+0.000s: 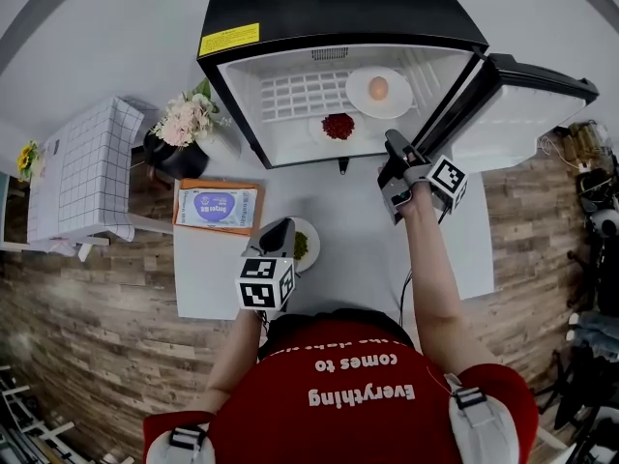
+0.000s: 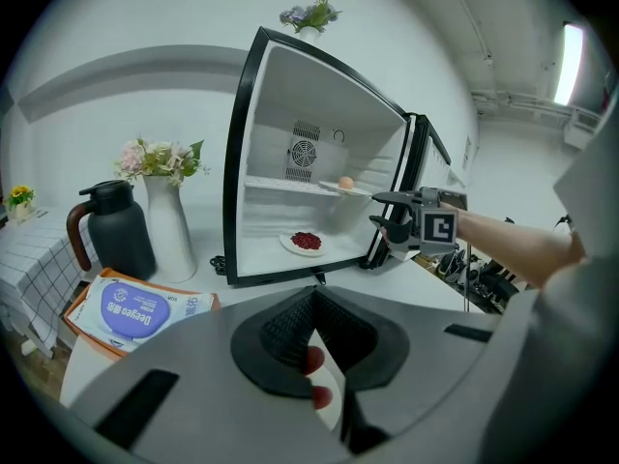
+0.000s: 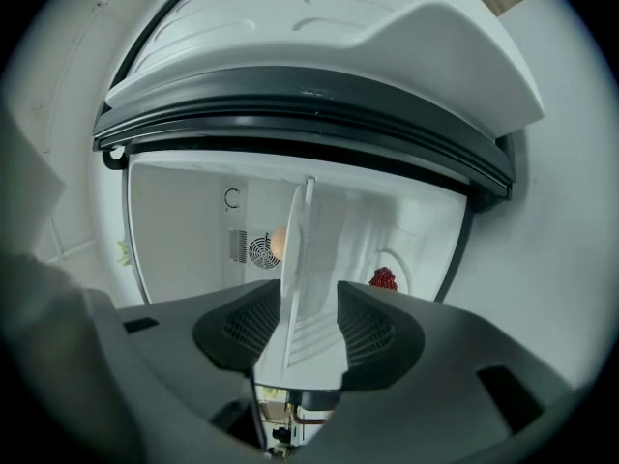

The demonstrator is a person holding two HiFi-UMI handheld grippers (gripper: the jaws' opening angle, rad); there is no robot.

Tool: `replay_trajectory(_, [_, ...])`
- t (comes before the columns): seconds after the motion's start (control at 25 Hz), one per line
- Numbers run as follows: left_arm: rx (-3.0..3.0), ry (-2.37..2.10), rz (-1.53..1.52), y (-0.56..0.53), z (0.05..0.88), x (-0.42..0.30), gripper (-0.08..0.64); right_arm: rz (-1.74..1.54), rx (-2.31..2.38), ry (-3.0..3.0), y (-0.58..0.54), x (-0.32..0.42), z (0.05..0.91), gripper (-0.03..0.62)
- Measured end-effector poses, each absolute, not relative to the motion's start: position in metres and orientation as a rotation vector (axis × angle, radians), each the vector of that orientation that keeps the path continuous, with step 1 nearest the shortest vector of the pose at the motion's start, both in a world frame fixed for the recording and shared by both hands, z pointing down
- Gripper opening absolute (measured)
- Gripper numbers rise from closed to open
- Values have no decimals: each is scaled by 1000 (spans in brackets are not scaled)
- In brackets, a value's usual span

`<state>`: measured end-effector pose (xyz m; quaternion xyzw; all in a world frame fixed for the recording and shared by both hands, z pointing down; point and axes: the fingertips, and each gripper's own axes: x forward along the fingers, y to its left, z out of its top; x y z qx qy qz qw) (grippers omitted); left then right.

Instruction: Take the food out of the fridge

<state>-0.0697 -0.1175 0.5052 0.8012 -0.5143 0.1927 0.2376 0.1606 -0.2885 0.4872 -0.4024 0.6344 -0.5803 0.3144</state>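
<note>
fridge: small black one (image 1: 338,27) at the back edge of the white table (image 1: 358,259), door (image 1: 522,104) swung wide open to the right

egg: the egg (image 1: 378,87) sits on a white plate (image 1: 397,100) at the right front of the fridge shelf (image 1: 300,95)

red food: little heap (image 1: 338,126) on its own plate on the fridge floor, about mid-width near the front edge

right gripper: right gripper (image 1: 395,145) has its jaws spread wide with nothing in them, just outside the fridge's front right corner by the door hinge

left gripper: left gripper (image 1: 280,228) is clamped on the rim of a plate of green food (image 1: 308,245), toward the table's front edge

left edge of the table: black jug (image 2: 111,230), vase of flowers (image 2: 166,216), pack of wipes (image 2: 135,307)
</note>
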Motion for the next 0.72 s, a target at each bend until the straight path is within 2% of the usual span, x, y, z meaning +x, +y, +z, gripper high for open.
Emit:
replay_trajectory(0.6, [2186, -1394, 545, -117, 510, -69, 7, -1471, -1061, 1565, -342, 164, 468, 164])
replay_trajectory(0.64, [2184, -1395, 546, -117, 511, -70, 7, -1471, -1058, 1561, -342, 165, 468, 152])
replay_trajectory(0.68, [2182, -1396, 546, -117, 511, -71, 8, -1472, -1056, 1558, -342, 166, 468, 90])
replay_trajectory(0.72, [2180, -1395, 545, -117, 511, -71, 6, -1474, -1051, 1554, -342, 166, 468, 57])
